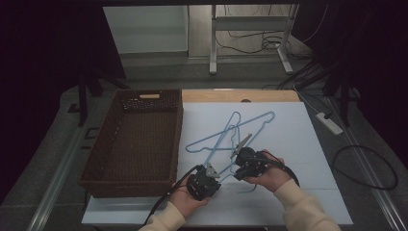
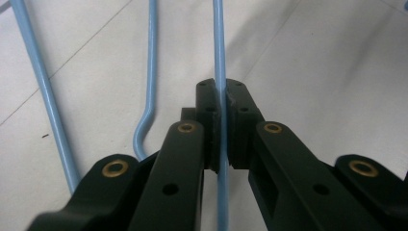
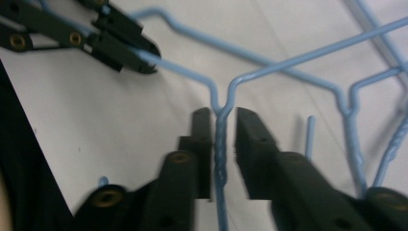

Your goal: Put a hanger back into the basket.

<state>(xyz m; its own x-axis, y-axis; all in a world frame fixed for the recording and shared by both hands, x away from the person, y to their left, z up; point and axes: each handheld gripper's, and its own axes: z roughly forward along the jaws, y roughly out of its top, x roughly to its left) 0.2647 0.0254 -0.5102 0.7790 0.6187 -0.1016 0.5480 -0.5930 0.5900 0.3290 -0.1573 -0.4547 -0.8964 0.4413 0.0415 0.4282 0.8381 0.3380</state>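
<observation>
A brown woven basket (image 1: pixel 132 139) sits left of the white board (image 1: pixel 298 144), where blue wire hangers (image 1: pixel 231 134) lie tangled (at least two). The left gripper (image 2: pixel 220 103) is clamped on one hanger's wire; the right gripper (image 3: pixel 222 122), jaws slightly parted, straddles a twisted neck (image 3: pixel 220 144). Handover underway, I judge: next, lift leftward to the basket.
</observation>
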